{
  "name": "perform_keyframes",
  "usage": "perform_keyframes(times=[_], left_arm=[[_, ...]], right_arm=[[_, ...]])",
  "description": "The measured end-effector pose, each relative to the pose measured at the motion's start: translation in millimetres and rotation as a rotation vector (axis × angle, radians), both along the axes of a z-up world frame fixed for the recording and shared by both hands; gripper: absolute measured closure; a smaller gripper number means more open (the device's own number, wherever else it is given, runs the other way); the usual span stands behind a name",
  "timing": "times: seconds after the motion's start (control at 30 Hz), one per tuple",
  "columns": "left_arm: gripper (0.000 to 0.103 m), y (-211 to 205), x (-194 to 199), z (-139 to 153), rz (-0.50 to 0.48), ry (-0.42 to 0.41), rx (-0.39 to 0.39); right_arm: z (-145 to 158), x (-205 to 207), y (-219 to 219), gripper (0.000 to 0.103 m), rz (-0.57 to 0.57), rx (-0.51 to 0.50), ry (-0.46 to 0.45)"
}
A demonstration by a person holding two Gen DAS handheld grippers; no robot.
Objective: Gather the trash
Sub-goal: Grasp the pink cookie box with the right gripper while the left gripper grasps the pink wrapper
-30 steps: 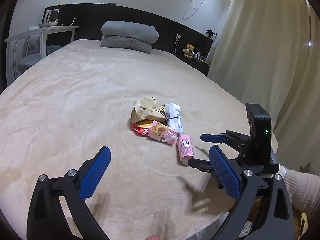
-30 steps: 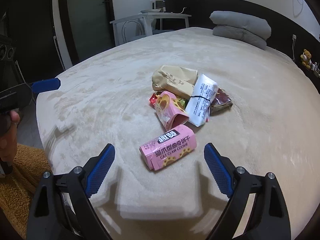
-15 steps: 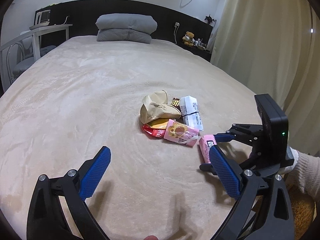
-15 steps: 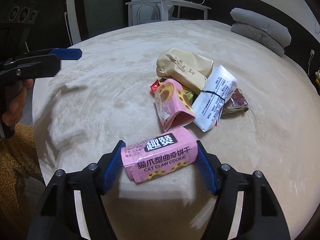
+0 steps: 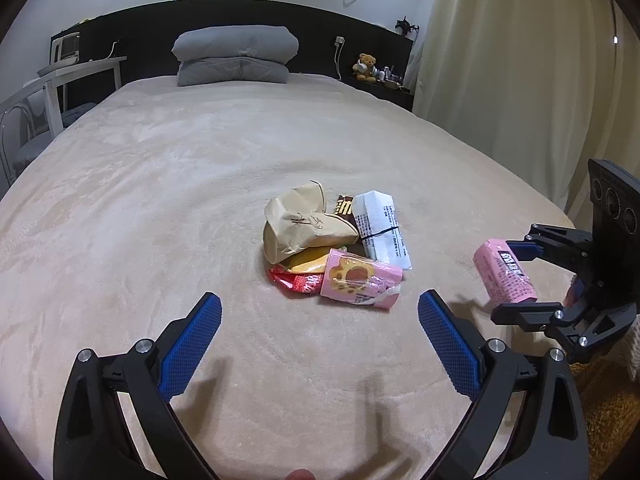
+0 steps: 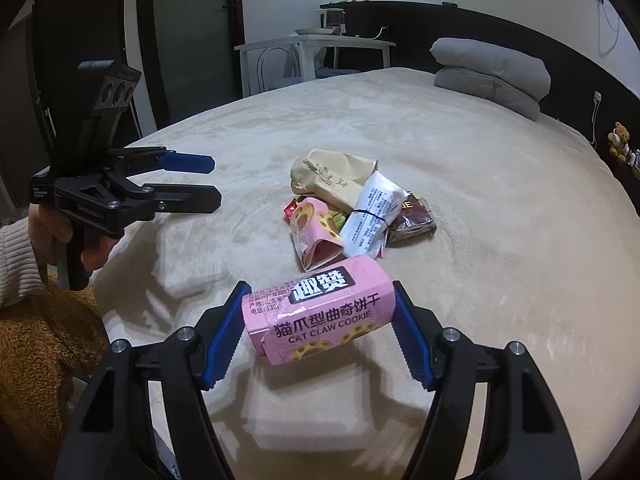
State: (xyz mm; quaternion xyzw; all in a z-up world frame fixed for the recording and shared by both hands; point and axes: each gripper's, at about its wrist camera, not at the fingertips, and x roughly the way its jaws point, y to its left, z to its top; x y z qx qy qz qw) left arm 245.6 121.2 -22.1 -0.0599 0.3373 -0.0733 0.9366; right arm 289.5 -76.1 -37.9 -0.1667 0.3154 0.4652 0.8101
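Observation:
My right gripper [image 6: 320, 316] is shut on a pink cookie box [image 6: 318, 310] and holds it above the beige bed [image 6: 500, 240]; the box also shows in the left wrist view [image 5: 504, 276]. A pile of trash lies mid-bed: a tan paper bag [image 5: 304, 226], a white wrapper with a black band [image 5: 382, 228], a torn pink packet [image 5: 358, 280], a red wrapper [image 5: 294, 280] and a brown wrapper [image 6: 414, 220]. My left gripper [image 5: 318, 336] is open and empty, above the bed in front of the pile.
Grey pillows [image 5: 236, 54] lie at the black headboard. A white table [image 6: 316, 46] and chair stand beside the bed. Cream curtains [image 5: 520, 80] hang on the right. A brown rug [image 6: 44, 344] lies on the floor by the bed's edge.
My right gripper closed on the pink cookie box and lifted it off the bed. My left gripper moved closer toward the pile and stayed open.

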Motion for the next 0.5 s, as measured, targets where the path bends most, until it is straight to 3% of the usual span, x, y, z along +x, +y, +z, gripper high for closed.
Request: perform_keyframes(times=[0.33, 0.5], left_arm=[[0.007, -29.0, 36.6, -20.3, -0.084, 0.055, 0.067], [0.007, -41.2, 51.3, -28.2, -0.107, 0.069, 0.079]], right_arm=[[11.6, 9.1, -38.1, 0.034, -0.135, 0.065, 0.059], [10.5, 10.8, -50.8, 0.034, -0.148, 0.063, 0.062]])
